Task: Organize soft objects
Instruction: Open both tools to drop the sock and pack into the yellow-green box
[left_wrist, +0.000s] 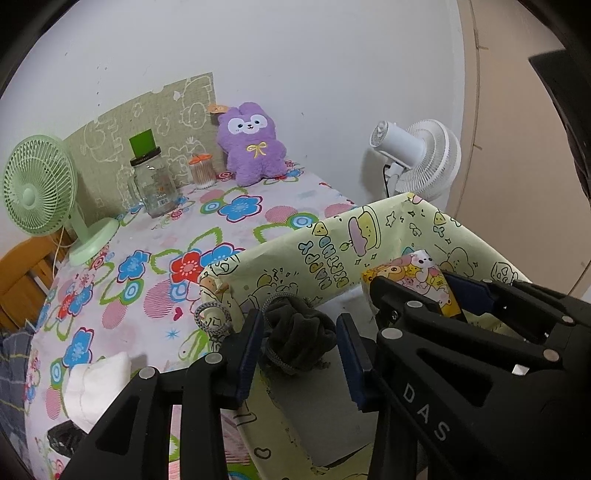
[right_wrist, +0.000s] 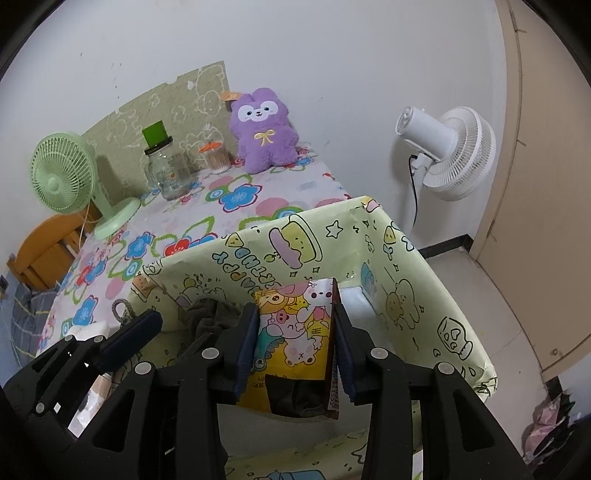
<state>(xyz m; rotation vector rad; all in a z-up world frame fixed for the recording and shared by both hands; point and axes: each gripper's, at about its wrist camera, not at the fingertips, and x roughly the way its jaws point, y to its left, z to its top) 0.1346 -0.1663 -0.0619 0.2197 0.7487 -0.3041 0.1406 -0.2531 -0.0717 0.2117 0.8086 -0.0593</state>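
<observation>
A dark grey cloth bundle (left_wrist: 295, 339) was seen between the pads of the left gripper (left_wrist: 300, 350), over the open pale green cartoon-printed box (left_wrist: 332, 236); whether it was pressed could not be told. A colourful cartoon packet (right_wrist: 295, 332) was clamped by the right gripper (right_wrist: 295, 347) inside the same box, which stood on the flowered tablecloth (left_wrist: 147, 266)
</observation>
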